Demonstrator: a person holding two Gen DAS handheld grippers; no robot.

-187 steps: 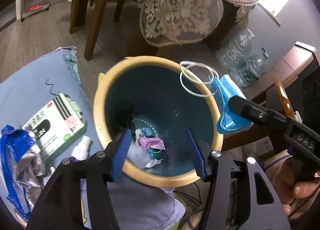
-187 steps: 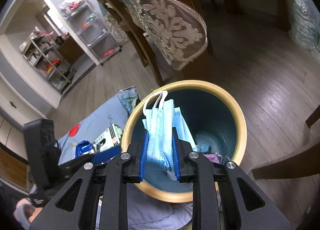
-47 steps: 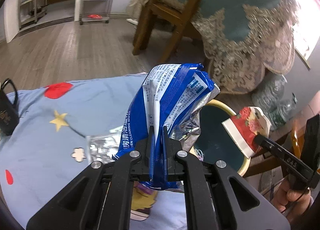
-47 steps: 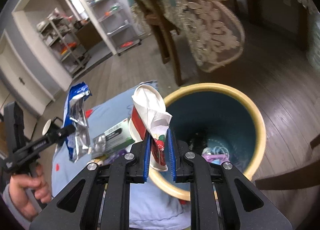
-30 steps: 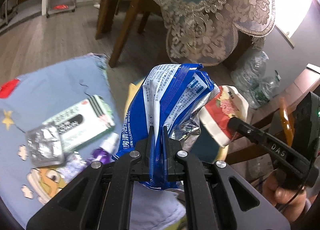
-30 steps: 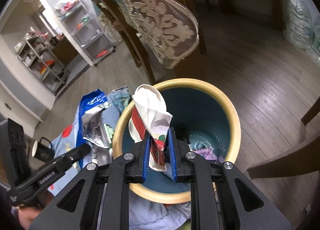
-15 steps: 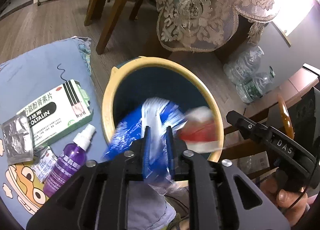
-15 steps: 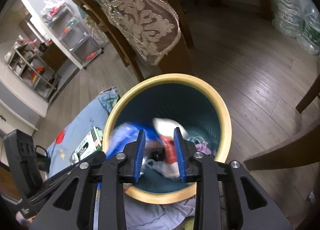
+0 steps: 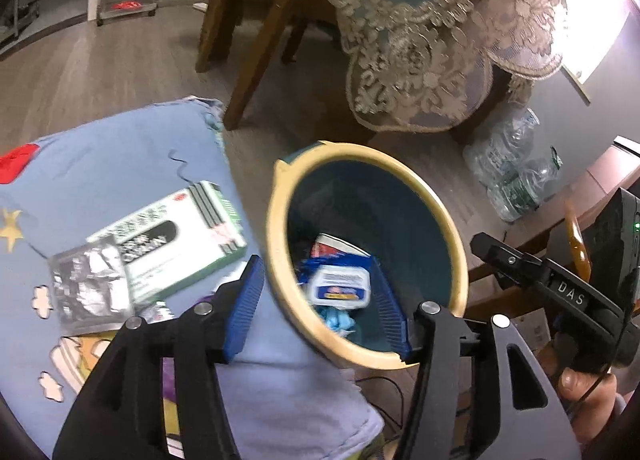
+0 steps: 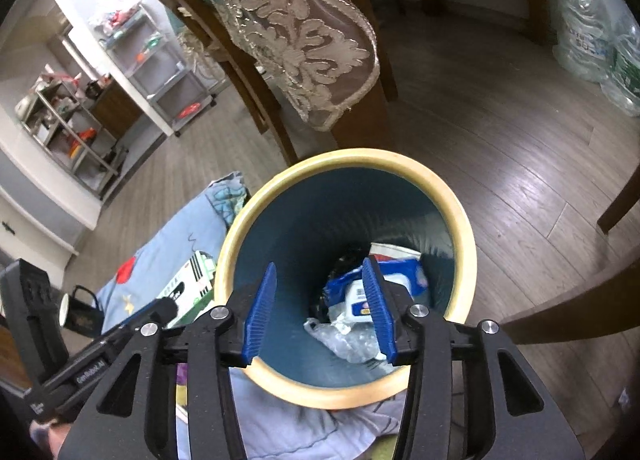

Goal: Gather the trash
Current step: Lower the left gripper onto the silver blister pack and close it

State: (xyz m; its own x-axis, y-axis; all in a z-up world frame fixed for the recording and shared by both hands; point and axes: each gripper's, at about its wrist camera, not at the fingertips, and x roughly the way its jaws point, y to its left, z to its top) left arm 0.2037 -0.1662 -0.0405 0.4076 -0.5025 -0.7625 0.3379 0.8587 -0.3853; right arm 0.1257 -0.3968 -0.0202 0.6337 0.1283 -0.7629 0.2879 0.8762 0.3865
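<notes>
Blue wipes packet (image 10: 400,272) lies inside the yellow-rimmed bin (image 10: 466,260). Left gripper (image 9: 316,308) and right gripper (image 10: 320,310), above its rim, are opening with nothing between them. Risk: a low finger could tip the bin.

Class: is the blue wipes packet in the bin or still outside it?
In. The wipes packet lies at the bottom of the bin, among other trash.

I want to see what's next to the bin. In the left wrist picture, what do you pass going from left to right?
Red patch on the blue cloth → silver foil packet → green and white box → trash bin → clear plastic bottles → right tool.
</notes>
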